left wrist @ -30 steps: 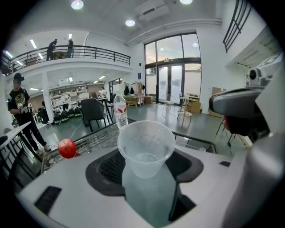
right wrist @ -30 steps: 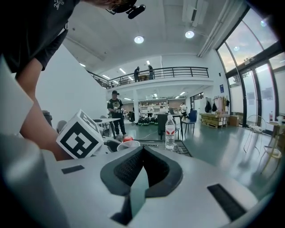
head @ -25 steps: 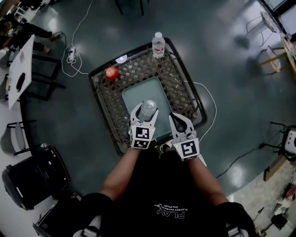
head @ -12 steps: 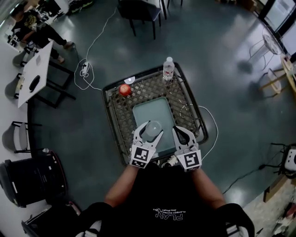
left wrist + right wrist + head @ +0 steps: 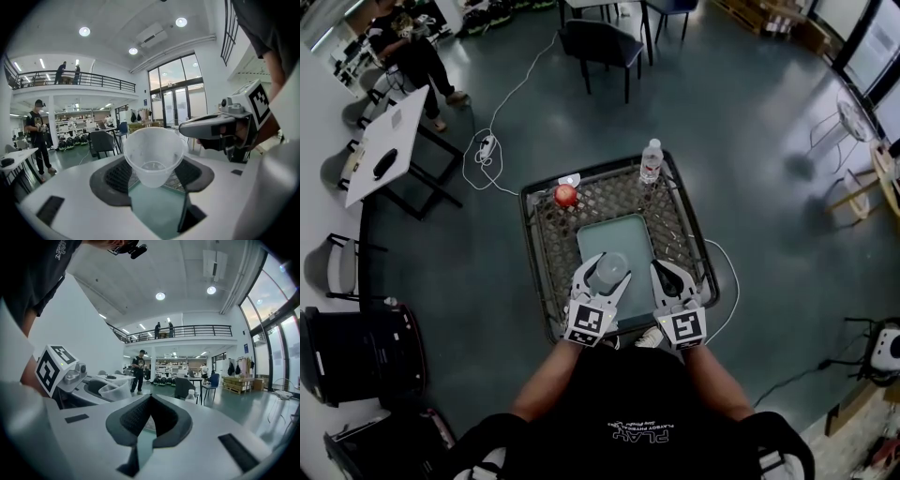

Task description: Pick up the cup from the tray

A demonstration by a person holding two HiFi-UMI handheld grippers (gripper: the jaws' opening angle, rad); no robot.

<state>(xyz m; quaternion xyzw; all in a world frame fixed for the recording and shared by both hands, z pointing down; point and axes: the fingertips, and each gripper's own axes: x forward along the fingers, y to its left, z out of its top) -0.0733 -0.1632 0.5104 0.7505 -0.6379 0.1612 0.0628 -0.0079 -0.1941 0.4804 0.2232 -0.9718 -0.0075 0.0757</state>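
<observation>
Cup [image 5: 608,268] held up in my left hand-held gripper [image 5: 606,274].
Its jaws squeeze the cup over the green tray [image 5: 628,234] on the bench [image 5: 546,234]. My right hand-held gripper [image 5: 664,270] is closed, holding nothing.

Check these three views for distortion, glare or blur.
Head view: heavy fisheye bending, pale sheen on the floor, otherwise sharp. Left gripper view: dark vignetted corners, cup crisp, ceiling lights bloom. Right gripper view: same vignette, windows slightly washed out.

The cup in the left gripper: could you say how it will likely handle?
The cup looks thin, translucent and empty, so probably light and easily crushed. Its smooth tapered wall might slip in the left gripper.
</observation>
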